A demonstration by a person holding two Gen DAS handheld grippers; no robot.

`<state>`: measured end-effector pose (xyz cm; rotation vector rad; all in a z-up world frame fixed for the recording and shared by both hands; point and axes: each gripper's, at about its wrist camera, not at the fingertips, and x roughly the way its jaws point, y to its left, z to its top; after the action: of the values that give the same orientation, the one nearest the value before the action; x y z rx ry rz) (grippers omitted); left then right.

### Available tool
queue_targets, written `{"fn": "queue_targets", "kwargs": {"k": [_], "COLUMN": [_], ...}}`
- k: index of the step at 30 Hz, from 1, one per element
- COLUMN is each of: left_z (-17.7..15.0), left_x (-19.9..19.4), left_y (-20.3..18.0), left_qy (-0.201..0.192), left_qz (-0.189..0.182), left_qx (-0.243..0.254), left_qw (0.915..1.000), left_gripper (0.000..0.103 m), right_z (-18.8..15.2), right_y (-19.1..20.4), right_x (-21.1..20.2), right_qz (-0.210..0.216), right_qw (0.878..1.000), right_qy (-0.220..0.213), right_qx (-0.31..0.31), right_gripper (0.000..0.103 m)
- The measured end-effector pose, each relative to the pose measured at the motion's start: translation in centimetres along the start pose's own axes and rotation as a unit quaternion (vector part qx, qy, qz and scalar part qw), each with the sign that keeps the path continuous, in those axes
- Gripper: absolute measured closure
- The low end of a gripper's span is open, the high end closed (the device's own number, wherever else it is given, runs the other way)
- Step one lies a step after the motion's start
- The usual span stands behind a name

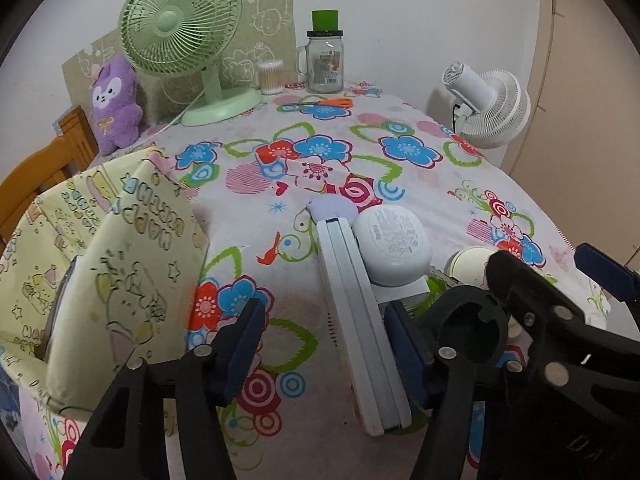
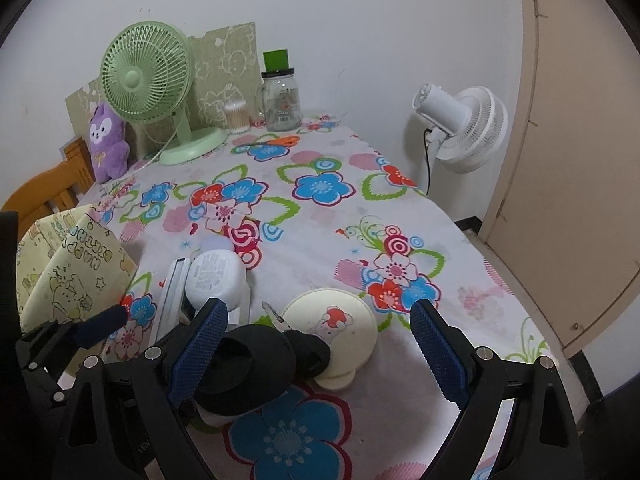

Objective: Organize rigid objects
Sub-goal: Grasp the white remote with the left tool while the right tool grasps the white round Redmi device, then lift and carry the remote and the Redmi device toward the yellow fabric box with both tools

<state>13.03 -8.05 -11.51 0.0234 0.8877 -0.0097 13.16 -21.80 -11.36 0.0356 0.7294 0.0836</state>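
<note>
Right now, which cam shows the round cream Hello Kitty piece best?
Right wrist view: the cream round piece lies nearly whole between the fingers of the open right hand-held gripper, its print visible, only its near-left edge hidden by a black object. Left wrist view shows just a sliver behind the right gripper.

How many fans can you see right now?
2: the green fan stands on the table's far left, and the white fan sits beyond the table's right edge. None seems hidden.

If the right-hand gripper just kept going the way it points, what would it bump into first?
Probably the cream round mirror lying on the flowered tablecloth, between the right gripper's open jaws; depth is hard to judge.
</note>
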Motion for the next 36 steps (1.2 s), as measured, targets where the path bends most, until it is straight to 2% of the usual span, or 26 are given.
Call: {"fn": "queue_targets", "kwargs": {"k": [8,12,17,23,29,32,36], "left_z": [0.1,0.1,0.1,0.3,0.6,0.8,1.0], "left_x": [1.2,1.2,1.0,1.2,1.7,2.0,3.1], "left_y": [-0.2,-0.3,0.4,1.9,2.5,2.5,2.9], "left_qy": [0.016,0.017,0.018,0.012,0.011,0.012,0.033], "left_qz": [-0.02,-0.035,-0.036,-0.011,-0.013,-0.015,-0.024], "left_qx": [0.004,0.009,0.006,-0.004,-0.01,-0.01,-0.022], "left_qw": [0.9997,0.9992,0.9992,0.9999,0.9998,0.9998,0.9989], "left_gripper": [0.053,0.076,0.083,0.083,0.083,0.082,0.081], "right_z": [0.4,0.6,0.9,1.3,1.6,1.8,2.0], "right_y": [0.8,1.3,2.2,3.6,5.0,5.4,5.5], "right_x": [1.5,2.1,2.7,3.6,4.7,5.2,6.0], "right_qz": [0.006,0.009,0.015,0.025,0.028,0.025,0.025], "right_qw": [1.0,1.0,1.0,0.999,0.998,0.998,0.998], "right_qy": [0.013,0.018,0.02,0.024,0.032,0.035,0.042], "right_qx": [-0.006,-0.009,-0.019,-0.028,-0.038,-0.042,-0.036], "right_gripper": [0.008,0.008,0.008,0.008,0.008,0.015,0.021]}}
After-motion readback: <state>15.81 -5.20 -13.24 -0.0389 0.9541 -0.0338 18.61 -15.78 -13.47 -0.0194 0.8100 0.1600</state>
